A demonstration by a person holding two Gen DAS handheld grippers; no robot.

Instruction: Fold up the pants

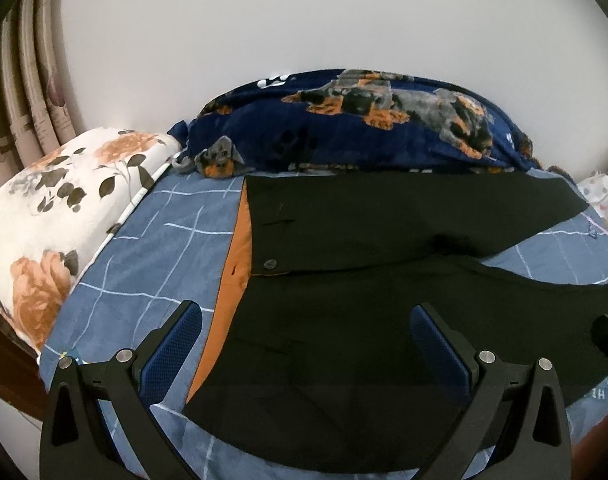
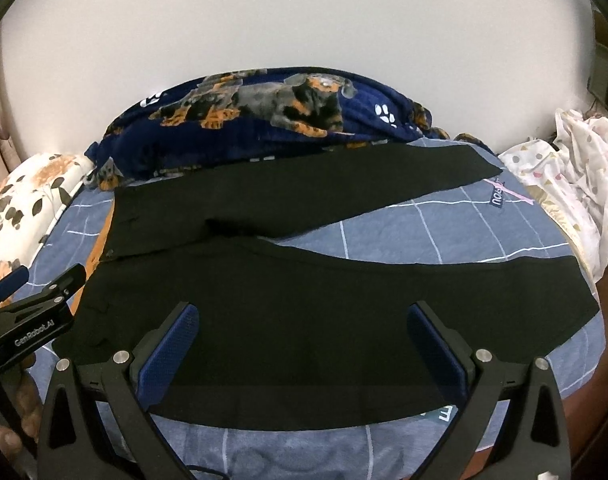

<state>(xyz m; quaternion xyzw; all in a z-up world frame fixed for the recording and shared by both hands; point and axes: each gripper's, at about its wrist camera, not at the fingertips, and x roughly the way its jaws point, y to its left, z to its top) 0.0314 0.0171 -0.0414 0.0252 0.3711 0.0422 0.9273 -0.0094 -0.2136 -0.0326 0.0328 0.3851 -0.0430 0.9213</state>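
Observation:
Black pants (image 1: 344, 320) lie spread flat on a blue checked bedsheet (image 1: 152, 264), waistband to the left with an orange lining (image 1: 234, 264) and a button (image 1: 269, 264) showing. The two legs (image 2: 304, 304) run to the right and part in a V. My left gripper (image 1: 306, 332) is open and empty, hovering over the waist end. My right gripper (image 2: 304, 332) is open and empty over the nearer leg. The left gripper also shows in the right wrist view (image 2: 36, 300).
A dark blue dog-print blanket (image 1: 364, 120) is bunched along the wall behind the pants. A floral pillow (image 1: 52, 216) lies at the left. A white dotted cloth (image 2: 576, 160) is piled at the right. The bed's near edge (image 2: 584, 400) is wooden.

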